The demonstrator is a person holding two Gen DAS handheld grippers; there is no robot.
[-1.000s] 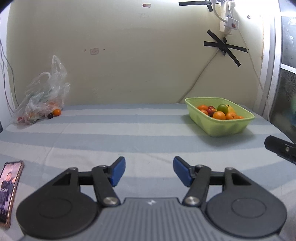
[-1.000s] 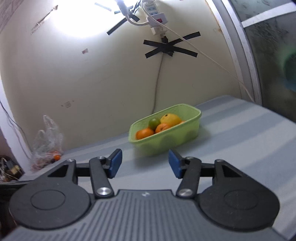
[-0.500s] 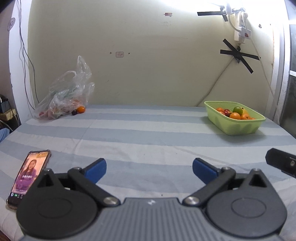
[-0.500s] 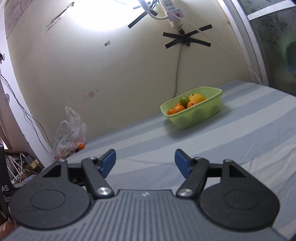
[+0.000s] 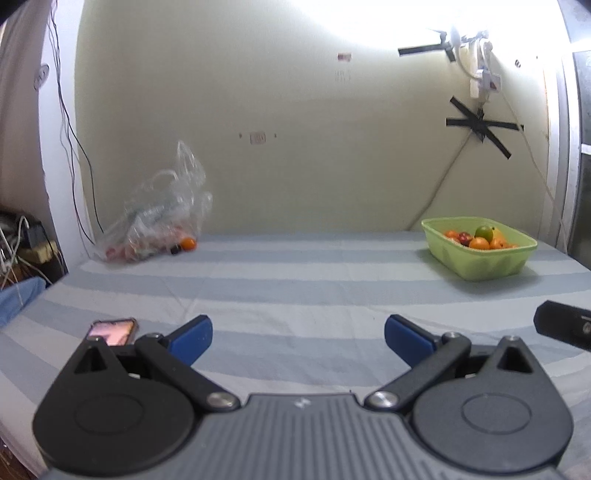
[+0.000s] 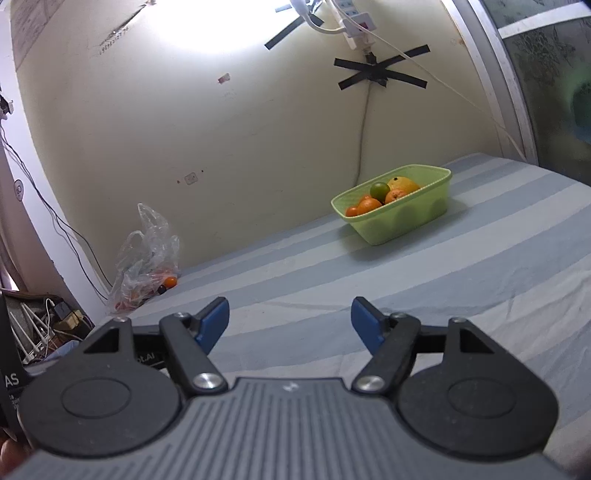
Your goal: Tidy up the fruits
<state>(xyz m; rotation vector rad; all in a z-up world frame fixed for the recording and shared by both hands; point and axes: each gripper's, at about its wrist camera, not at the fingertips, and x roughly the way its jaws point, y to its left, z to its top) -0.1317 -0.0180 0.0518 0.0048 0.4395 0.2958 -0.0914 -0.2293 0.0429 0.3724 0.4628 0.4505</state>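
A bed (image 5: 295, 280) covered by a sheet striped in grey and pale blue is seen across both views, set against a cream wall (image 5: 295, 147). On the wall, a power strip (image 6: 356, 22) is fixed above 2 crossed strips of black tape (image 6: 380, 74).

The left gripper (image 5: 298, 334) is held low over the near part of the bed, its blue pads spread wide with nothing between them. The right gripper (image 6: 288, 321) is likewise held above the sheet; its jaws have just been opening, and nothing is seen between its 2 pads either.

A green basket (image 5: 480, 258) stands on the far right of the bed, near the wall, and the fruits (image 5: 480, 240) are piled in it: several oranges, 1 green fruit, something red and something yellow. A clear plastic bag (image 5: 159, 221) lies at the far left against the wall, well apart from the basket, with more small fruit seen inside. 1 orange (image 5: 188, 242) rests on the sheet just beside the bag's right edge.

A phone (image 5: 112, 328) with a lit screen lies near the left gripper's left arm.
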